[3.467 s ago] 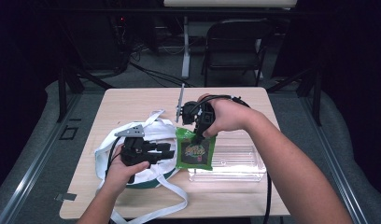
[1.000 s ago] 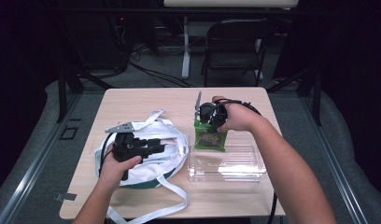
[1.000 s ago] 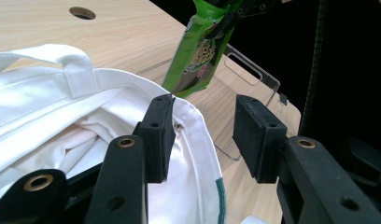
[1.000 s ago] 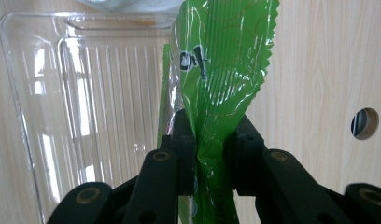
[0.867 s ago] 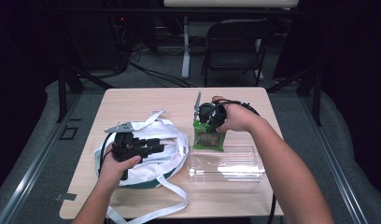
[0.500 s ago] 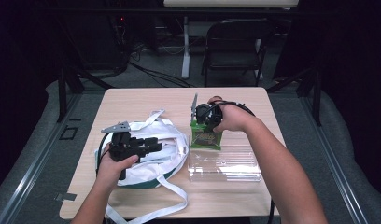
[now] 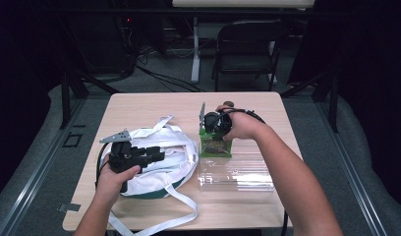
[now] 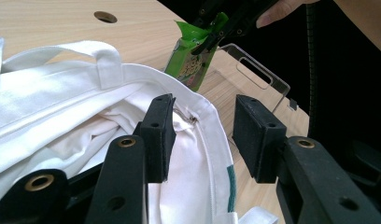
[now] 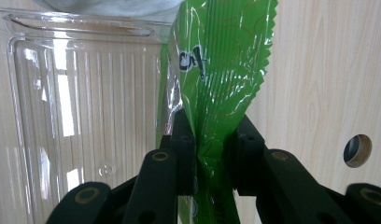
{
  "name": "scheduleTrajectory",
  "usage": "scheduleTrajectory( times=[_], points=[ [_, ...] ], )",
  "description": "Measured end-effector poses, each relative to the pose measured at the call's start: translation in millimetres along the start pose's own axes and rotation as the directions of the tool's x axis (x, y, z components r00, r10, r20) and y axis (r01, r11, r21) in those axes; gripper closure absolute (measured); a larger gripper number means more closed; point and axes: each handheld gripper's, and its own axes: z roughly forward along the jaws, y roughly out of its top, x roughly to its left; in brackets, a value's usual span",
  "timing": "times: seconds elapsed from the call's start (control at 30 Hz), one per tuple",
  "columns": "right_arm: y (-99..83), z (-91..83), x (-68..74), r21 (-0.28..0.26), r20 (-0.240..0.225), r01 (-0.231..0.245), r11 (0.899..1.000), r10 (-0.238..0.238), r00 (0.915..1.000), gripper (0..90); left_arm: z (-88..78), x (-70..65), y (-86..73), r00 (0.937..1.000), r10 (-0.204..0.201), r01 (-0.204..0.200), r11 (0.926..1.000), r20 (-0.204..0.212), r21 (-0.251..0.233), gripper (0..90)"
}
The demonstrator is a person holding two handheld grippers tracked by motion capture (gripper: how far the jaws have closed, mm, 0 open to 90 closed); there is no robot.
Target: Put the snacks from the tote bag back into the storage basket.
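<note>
A green snack packet [image 9: 221,70] hangs upright with my right gripper [image 9: 212,135] shut on its top edge. In the high view the packet [image 7: 215,149] sits at the far left corner of a clear plastic container [image 7: 243,172], under the right gripper [image 7: 213,139], which points down. My left gripper [image 8: 205,105] stands open at the mouth of a white cloth bag [image 8: 62,93]. The bag's rim runs between the jaws and lies against the left pad [image 8: 156,126]. Farther off in that view, the packet [image 8: 188,65] and the right gripper [image 8: 226,23] are by the container [image 8: 254,74].
The white bag [image 7: 154,172] lies on the left half of the wooden table [image 7: 154,105], its straps trailing past the front edge. A cable hole [image 9: 359,149] lies in the tabletop near the packet. A dark chair [image 7: 247,49] stands beyond the far edge.
The right gripper has carried the packet from beside the bag to the container's far left corner and has sunk slightly. The left gripper has shifted a little left on the bag.
</note>
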Motion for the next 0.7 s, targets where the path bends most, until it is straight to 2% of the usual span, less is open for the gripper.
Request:
scheduleTrajectory(
  times=[0.1, 0.47, 0.5, 0.7],
  points=[
    [-1.1, 0.1, -1.4, -0.003, -0.003, 0.002, 1.000, -0.002, 1.0000, 73.9, -1.3, 0.7, -1.3, 1.0000, -0.004, 0.004, 1.0000, -0.005, 0.000, 58.4],
    [-2.0, 3.5, -4.8, 0.001, 0.008, -0.036, 0.999, 0.036, 0.9993, 58.2, -3.8, 1.2, -2.8, 0.9999, -0.007, 0.007, 1.0000, -0.015, -0.003, 58.4],
    [-1.6, 4.0, -5.2, -0.003, 0.002, -0.056, 0.998, 0.056, 0.9984, 54.2, -3.8, 1.1, -2.7, 0.9999, -0.006, 0.006, 1.0000, -0.014, -0.003, 58.4],
    [-1.2, 3.0, -6.0, -0.011, -0.012, -0.096, 0.995, 0.096, 0.9954, 48.9, -4.0, 1.3, -2.4, 0.9999, -0.005, 0.005, 1.0000, -0.011, -0.004, 58.4]
  ],
)
